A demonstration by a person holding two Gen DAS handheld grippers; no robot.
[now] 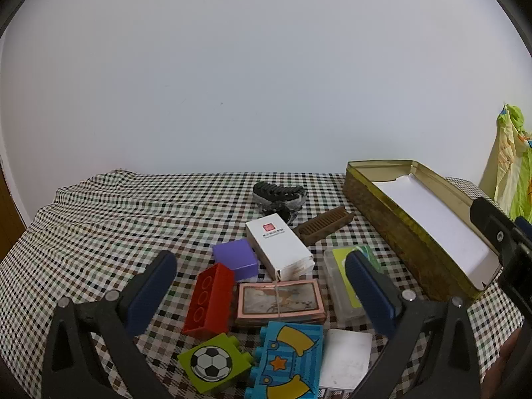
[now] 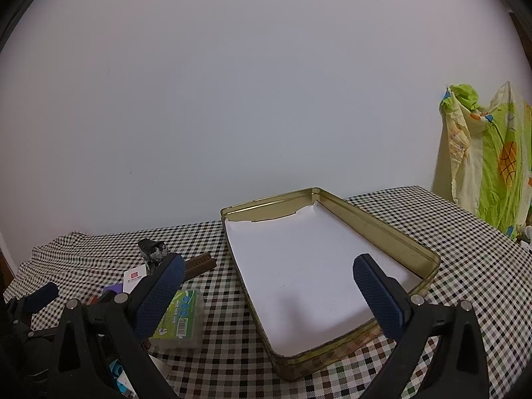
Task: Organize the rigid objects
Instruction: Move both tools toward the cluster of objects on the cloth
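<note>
My left gripper [image 1: 262,286] is open and empty, above a cluster of small objects: a red brick [image 1: 209,299], a purple block [image 1: 236,258], a white box [image 1: 279,247], a banded deck of cards [image 1: 281,302], a green football brick [image 1: 212,362], a blue star brick [image 1: 287,359] and a clear plastic case [image 1: 342,286]. My right gripper [image 2: 269,289] is open and empty, over the near end of the gold tin [image 2: 432,259], which is lined with white paper. The tin also shows in the left wrist view [image 1: 382,212].
A brown comb [image 1: 324,226] and a black hair claw [image 1: 277,193] lie behind the cluster on the checked tablecloth [image 1: 99,219]. A white card [image 1: 345,359] lies near the front. A green patterned cloth [image 2: 488,159] hangs at the right. A plain wall is behind.
</note>
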